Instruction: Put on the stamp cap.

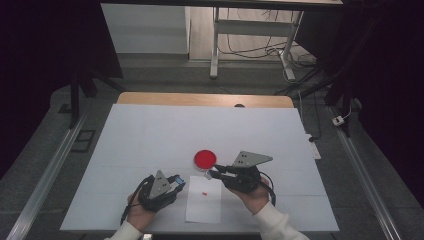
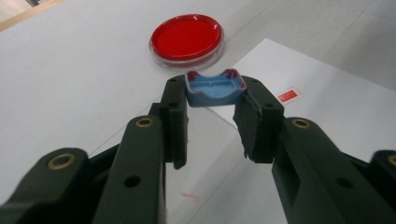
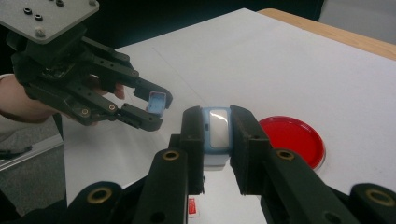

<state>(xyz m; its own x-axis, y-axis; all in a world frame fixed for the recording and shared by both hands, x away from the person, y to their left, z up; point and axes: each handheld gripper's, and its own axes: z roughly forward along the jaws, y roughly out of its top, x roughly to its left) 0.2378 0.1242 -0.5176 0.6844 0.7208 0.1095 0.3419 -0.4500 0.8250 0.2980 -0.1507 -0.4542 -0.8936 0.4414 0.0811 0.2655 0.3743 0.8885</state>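
Note:
My left gripper (image 1: 179, 182) is shut on a small blue cap (image 2: 215, 88) with reddish edges, hollow side up, held above the table. In the right gripper view the left gripper (image 3: 158, 108) hangs at the upper left with the cap (image 3: 156, 101) at its tips. My right gripper (image 1: 210, 173) is shut on a pale blue box (image 3: 216, 133) with a whitish window, held just left of a round red dish (image 1: 205, 158). The two grippers point toward each other, a short gap apart.
The red dish (image 2: 187, 37) lies on the white table (image 1: 150, 135). Below the grippers lies a white paper sheet (image 1: 204, 207) bearing a small red label (image 1: 204, 193). The table's wooden far edge (image 1: 200, 98) and dark floor lie beyond.

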